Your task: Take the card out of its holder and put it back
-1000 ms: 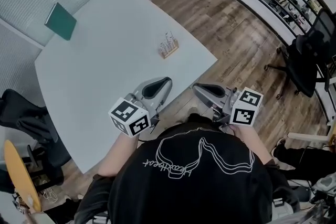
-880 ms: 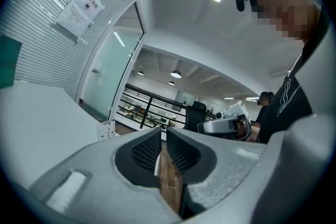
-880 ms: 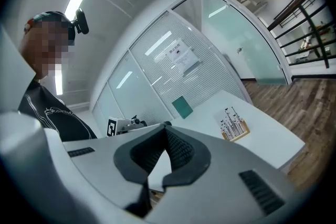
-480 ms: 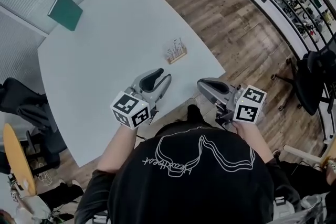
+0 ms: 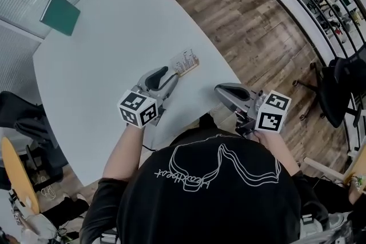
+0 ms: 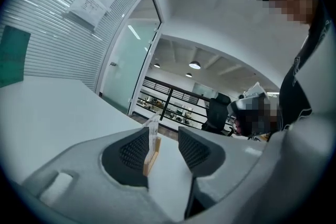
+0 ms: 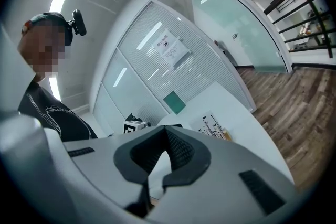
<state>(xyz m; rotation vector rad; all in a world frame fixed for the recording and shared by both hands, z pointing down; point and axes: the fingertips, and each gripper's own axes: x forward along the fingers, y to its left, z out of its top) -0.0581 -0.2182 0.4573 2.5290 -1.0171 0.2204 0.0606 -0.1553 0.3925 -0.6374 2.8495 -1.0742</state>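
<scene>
A small wooden card holder with a white printed card upright in it stands near the right edge of the white table. My left gripper is low over the table with its tips just short of the holder. Its jaws have just been opening and stand open. In the left gripper view, card and holder show in the gap, close by the left pad, nothing pressing on them. My right gripper hovers off the table's near corner, jaws shut and empty. From there the holder lies ahead to the right.
A green book lies at the table's far left corner, by a glass wall with blinds. Wooden floor runs to the right of the table. A black office chair stands far right, another dark chair at the left.
My left gripper has moved forward over the table to the card holder, and its jaws have gone from shut to open. The right gripper has stayed by the table's near corner.
</scene>
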